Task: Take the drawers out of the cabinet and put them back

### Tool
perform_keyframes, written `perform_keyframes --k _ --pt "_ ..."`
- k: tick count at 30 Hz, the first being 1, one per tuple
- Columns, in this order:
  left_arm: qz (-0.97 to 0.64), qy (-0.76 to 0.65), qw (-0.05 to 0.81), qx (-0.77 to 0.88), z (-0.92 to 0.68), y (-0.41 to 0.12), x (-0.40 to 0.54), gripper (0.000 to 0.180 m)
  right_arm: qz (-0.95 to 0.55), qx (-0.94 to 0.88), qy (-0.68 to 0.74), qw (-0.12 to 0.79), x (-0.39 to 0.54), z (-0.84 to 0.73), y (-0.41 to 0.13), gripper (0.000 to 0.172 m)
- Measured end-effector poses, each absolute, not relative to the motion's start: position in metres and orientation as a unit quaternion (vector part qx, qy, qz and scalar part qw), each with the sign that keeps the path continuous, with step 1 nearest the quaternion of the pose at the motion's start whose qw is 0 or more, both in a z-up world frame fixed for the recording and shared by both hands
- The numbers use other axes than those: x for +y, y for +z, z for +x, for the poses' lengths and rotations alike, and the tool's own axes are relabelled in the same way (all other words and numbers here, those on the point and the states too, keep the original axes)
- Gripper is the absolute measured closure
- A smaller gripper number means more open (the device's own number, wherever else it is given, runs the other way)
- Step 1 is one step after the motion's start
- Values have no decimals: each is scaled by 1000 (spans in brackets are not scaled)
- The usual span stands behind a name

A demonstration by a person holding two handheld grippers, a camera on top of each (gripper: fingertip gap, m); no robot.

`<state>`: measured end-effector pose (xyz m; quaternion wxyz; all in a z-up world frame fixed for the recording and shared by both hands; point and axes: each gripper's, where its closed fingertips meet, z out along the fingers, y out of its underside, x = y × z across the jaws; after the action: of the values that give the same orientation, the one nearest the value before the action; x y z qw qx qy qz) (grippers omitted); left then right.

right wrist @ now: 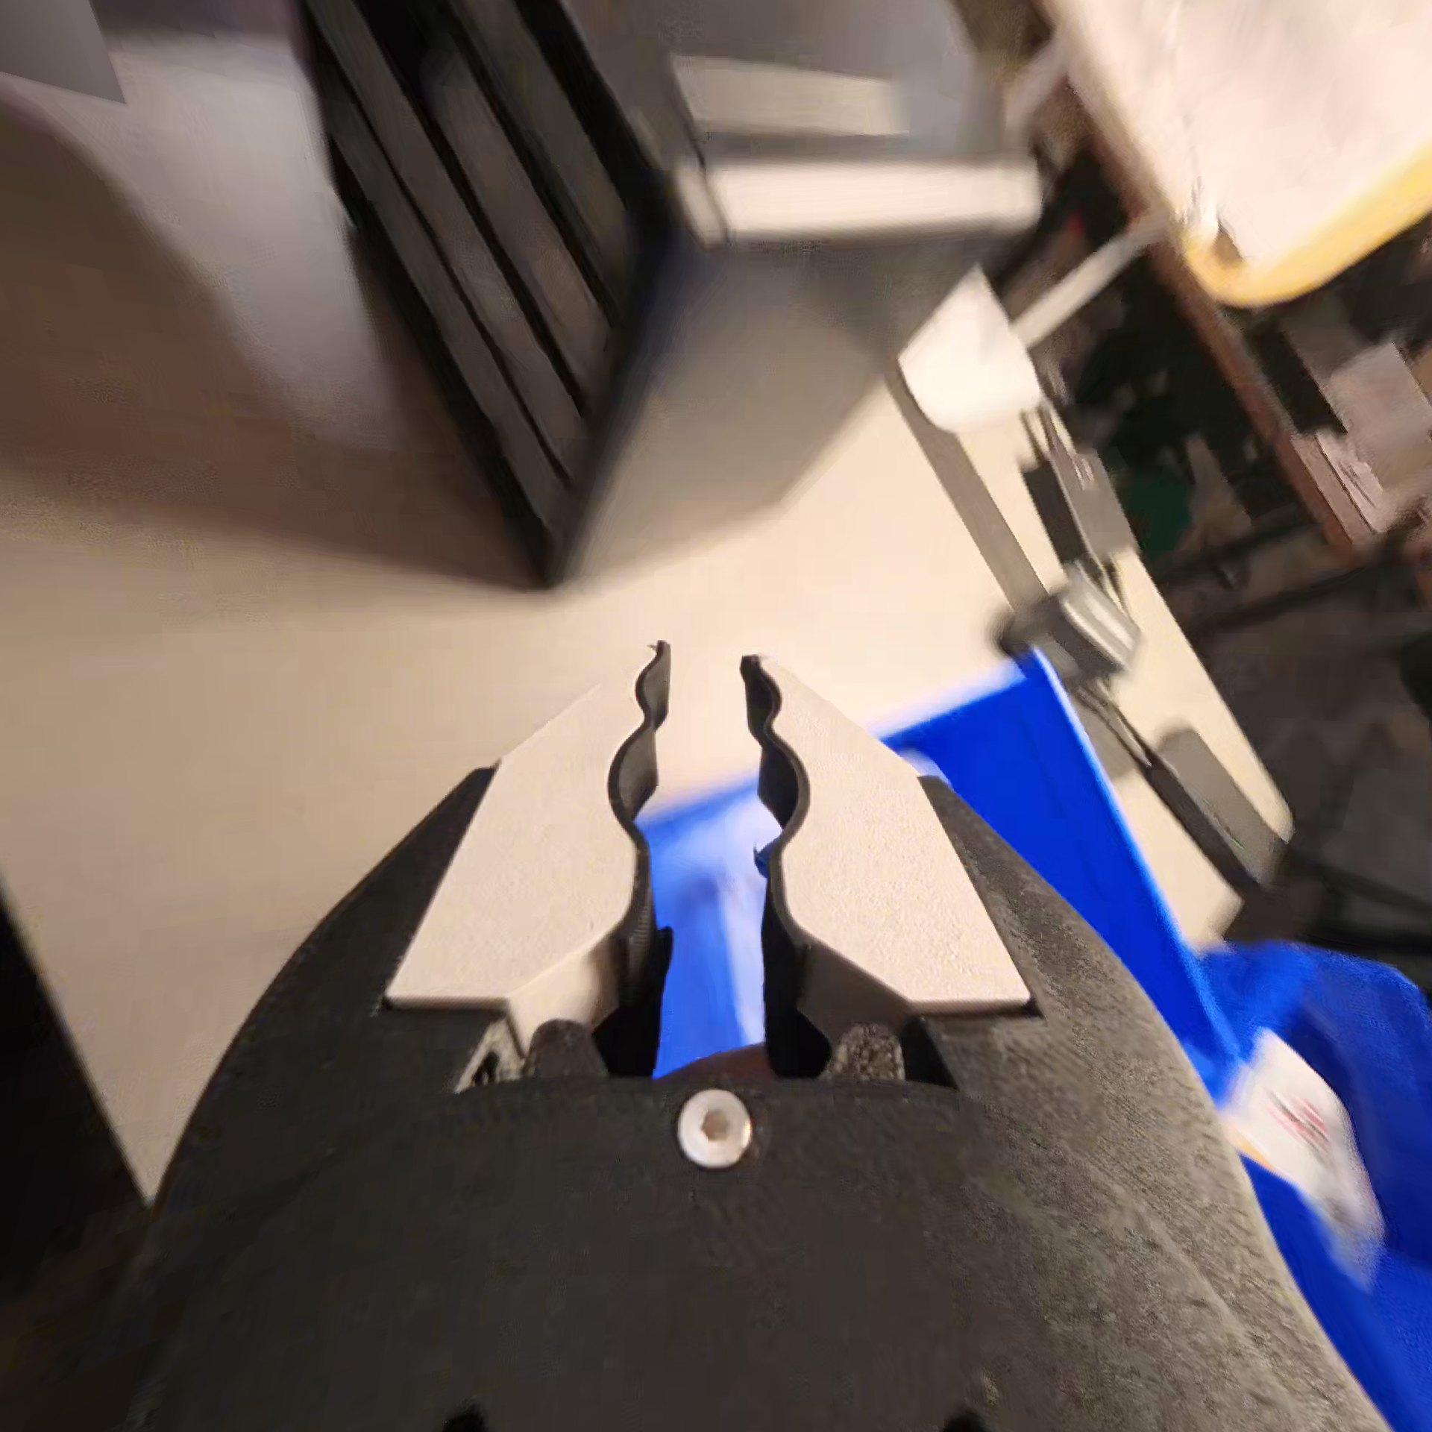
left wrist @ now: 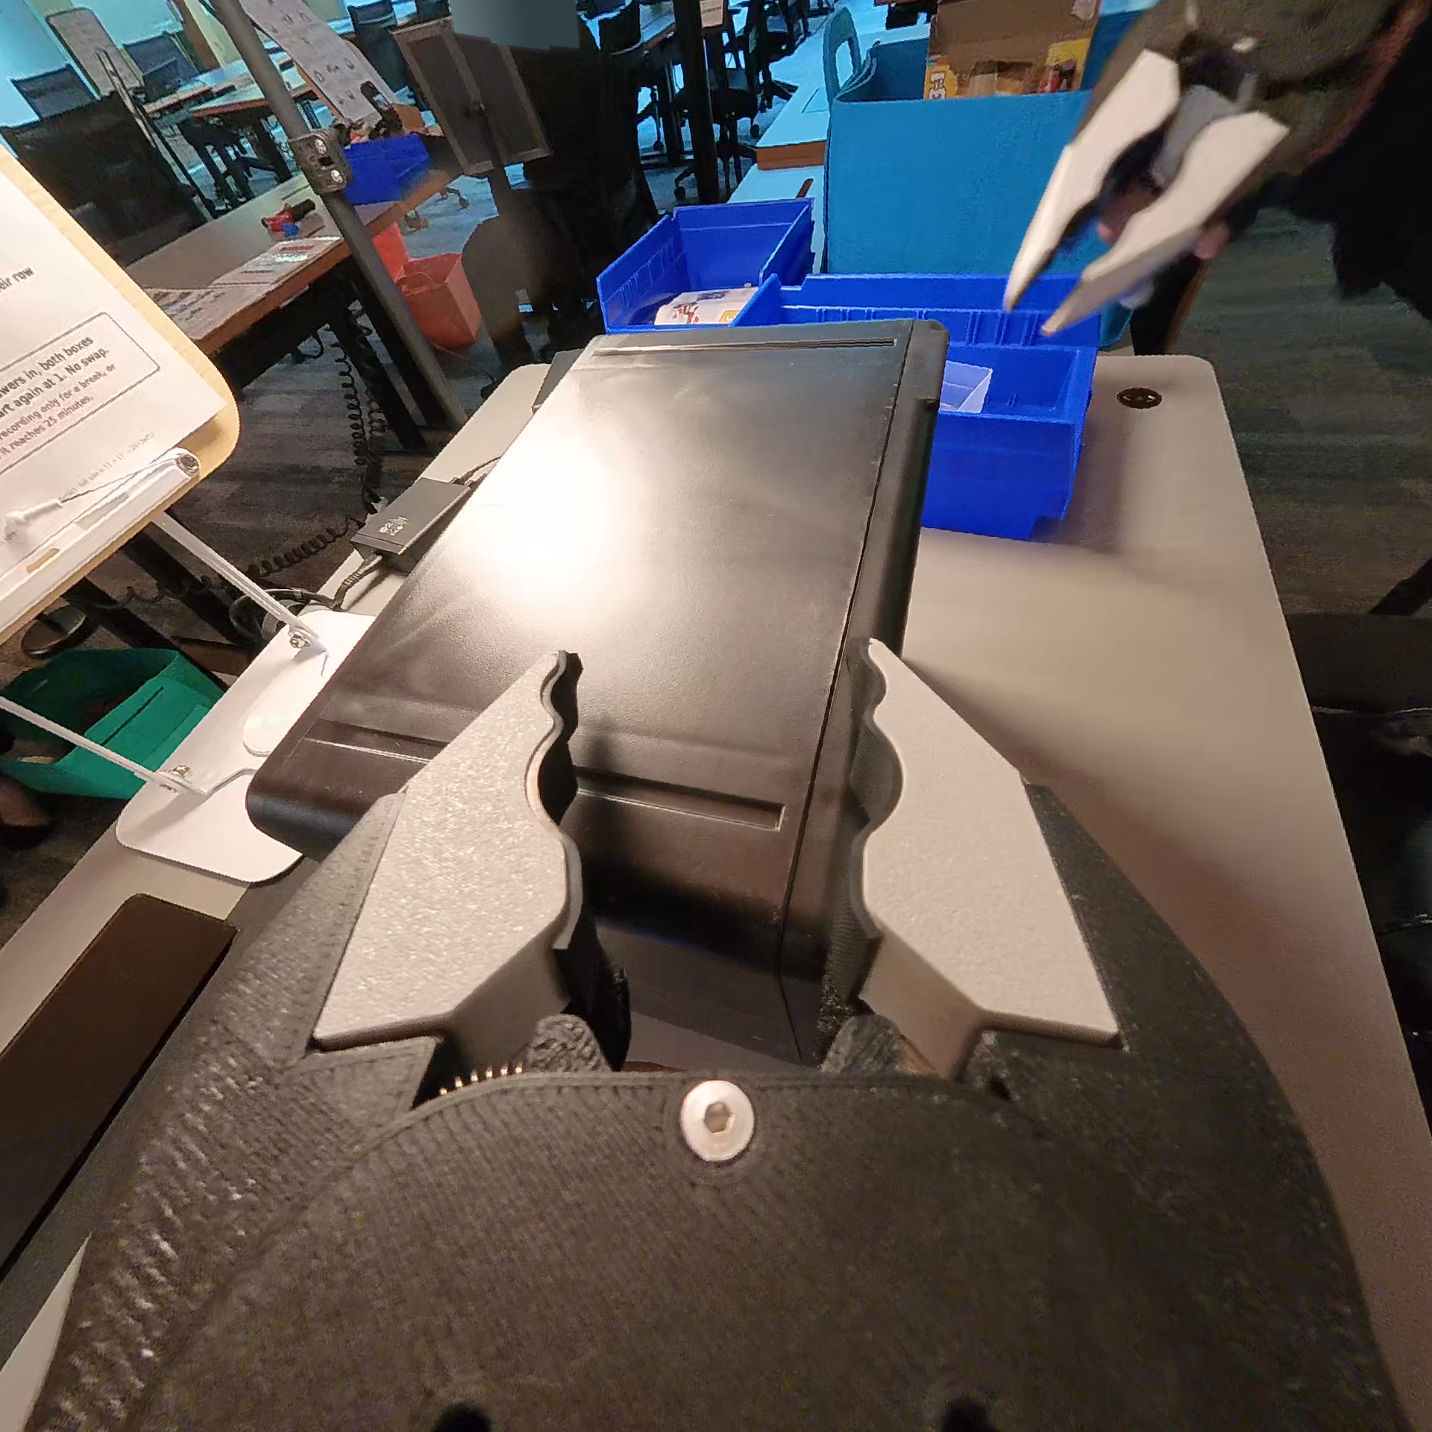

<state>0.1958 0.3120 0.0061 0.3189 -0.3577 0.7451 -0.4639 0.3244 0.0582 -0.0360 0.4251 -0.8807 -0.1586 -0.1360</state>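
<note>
A black cabinet (left wrist: 659, 542) lies on the grey table (left wrist: 1085, 697), and I see its flat top from above. My left gripper (left wrist: 721, 666) is open wide over the cabinet's near end and holds nothing. My right gripper (right wrist: 703, 651) has its jaws a little apart with nothing between them, above the table and a blue bin (right wrist: 1046, 814). It also shows in the left wrist view (left wrist: 1030, 316), high at the right above the blue bins. In the blurred right wrist view the cabinet (right wrist: 496, 294) stands farther off, with dark drawer fronts stacked in it.
Blue bins (left wrist: 999, 434) stand behind and right of the cabinet; one (left wrist: 713, 248) holds a small box. A clipboard stand with a paper sheet (left wrist: 77, 387) and its white base (left wrist: 256, 744) are at the left. A black adapter (left wrist: 411, 523) lies by the cabinet.
</note>
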Motion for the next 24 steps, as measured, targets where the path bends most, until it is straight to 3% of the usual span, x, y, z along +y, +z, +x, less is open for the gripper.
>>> perform_keyframes --k 6,10,14,24 --pt "-359 -463 319 745 196 6 312 109 -806 -103 25 583 162 175 -66 149" --pt "-359 -465 320 744 196 6 312 109 -743 87 103 656 217 190 -78 144" --pt "-356 -466 317 745 195 6 312 108 -664 240 198 681 230 219 -80 143" --pt "-357 -467 315 745 195 5 313 111 -607 295 208 708 232 226 -73 154"
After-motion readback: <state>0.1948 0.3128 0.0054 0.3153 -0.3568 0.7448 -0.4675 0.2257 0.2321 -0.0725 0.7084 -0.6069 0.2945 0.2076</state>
